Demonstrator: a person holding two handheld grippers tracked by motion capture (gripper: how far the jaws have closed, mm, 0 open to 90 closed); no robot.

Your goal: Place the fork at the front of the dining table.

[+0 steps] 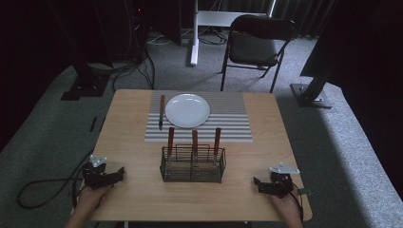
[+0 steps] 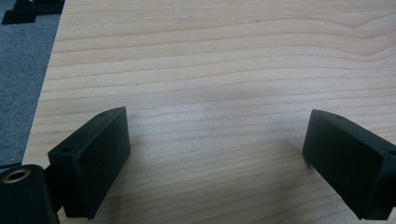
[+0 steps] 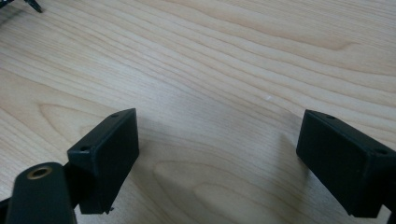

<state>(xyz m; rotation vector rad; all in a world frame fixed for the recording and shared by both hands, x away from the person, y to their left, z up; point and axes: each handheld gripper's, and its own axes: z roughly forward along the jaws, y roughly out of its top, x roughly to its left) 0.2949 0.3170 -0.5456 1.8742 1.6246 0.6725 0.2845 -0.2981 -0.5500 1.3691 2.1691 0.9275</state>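
Wooden table [image 1: 138,190] is touched by both grippers, left [image 1: 118,174] and right [image 1: 259,183], jaws apart, nothing held. Work is judged unstarted; next, a reach to the basket [image 1: 192,165] for one handle [image 1: 194,141] is called for.

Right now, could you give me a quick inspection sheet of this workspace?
Surface: wooden table with a striped mat.
Job's things: wire caddy holding three wooden-handled utensils; white plate on the mat; knife left of the plate.
Clutter: nothing seen.
Tongs: left tongs and right tongs open, empty, at the near corners.
Cables: cable trailing off the left tongs.
Surroundings: folding chair, grey carpet, dark stands.
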